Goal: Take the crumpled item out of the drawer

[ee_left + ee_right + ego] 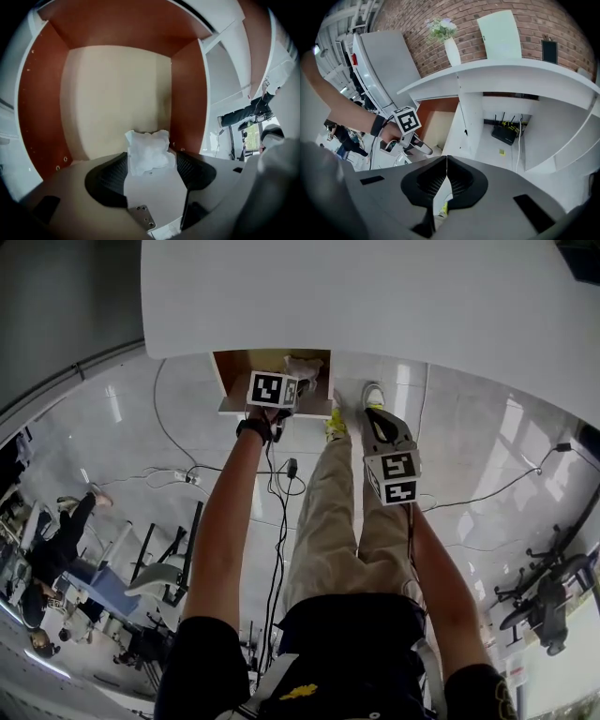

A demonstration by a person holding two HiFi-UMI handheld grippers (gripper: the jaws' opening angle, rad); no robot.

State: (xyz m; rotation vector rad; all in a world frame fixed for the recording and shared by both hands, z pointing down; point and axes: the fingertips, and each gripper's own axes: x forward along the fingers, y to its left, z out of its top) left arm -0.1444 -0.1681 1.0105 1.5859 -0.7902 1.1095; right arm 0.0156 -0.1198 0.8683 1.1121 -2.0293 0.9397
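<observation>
step in hand: closing on the crumpled white paper (147, 149) inside the open drawer (44, 108); find the paper lying on the pale drawer floor, towards the right-hand brown wall in the left gripper view; note the left gripper (150, 164) pointed steeply down into the drawer, jaws spread wide, one pad on each side of the paper, apparently not yet squeezing; before closing, centre the wad between the pads to prevent slipping past either side; sink only to just above the floor, avoiding a scrape on the board; close slowly and evenly, since a fast pinch probably squirts so light a wad out; take the bulk, not a stray corner, to limit tearing or unfolding; lift straight up and out towards the body, clear of the side walls and of the white desktop (375, 296) overhanging the drawer; leave the right gripper (446, 176) unchanged, jaws pressed together on nothing, hanging beside the leg, well apart from the drawer
</observation>
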